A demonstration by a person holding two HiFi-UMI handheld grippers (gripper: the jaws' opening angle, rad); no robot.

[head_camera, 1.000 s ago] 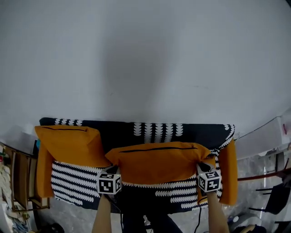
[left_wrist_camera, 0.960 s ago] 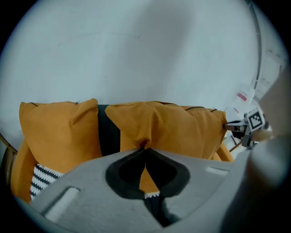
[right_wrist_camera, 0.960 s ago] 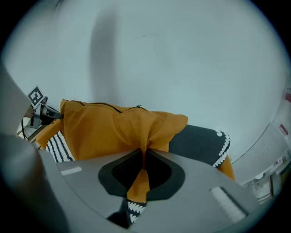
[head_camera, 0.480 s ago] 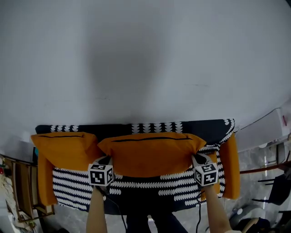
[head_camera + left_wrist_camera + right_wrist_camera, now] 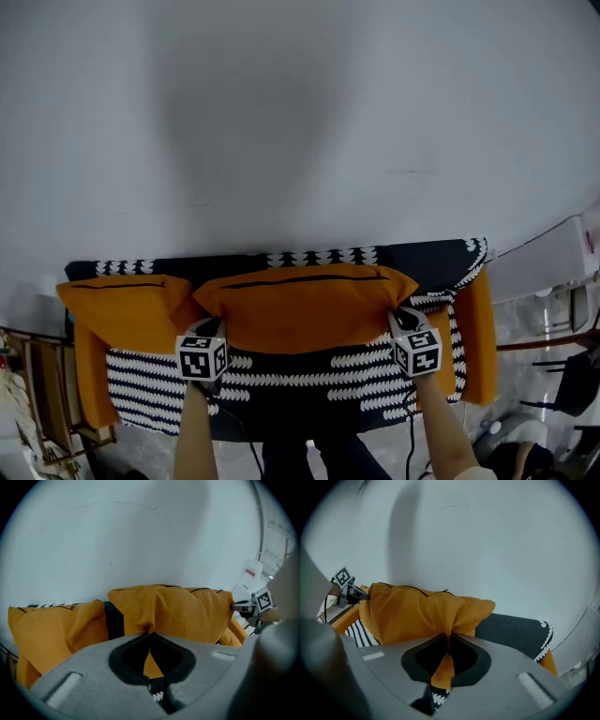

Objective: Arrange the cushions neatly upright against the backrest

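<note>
Since the middle orange cushion (image 5: pixel 305 309) has to stand upright, it is held by both ends and spread wide, zipper edge uppermost, above the patterned seat (image 5: pixel 309 380) and close against the dark backrest (image 5: pixel 427 258); whether it already leans on the backrest I cannot tell. The left gripper (image 5: pixel 150 634) has its jaws pressed together on a pinched fold at the cushion's left end. The right gripper (image 5: pixel 447 641) is clamped the same way on the right end, with a tail of orange fabric poking down between its jaws. A second orange cushion (image 5: pixel 122 309) stands just beside it at the left, propped against the backrest.
</note>
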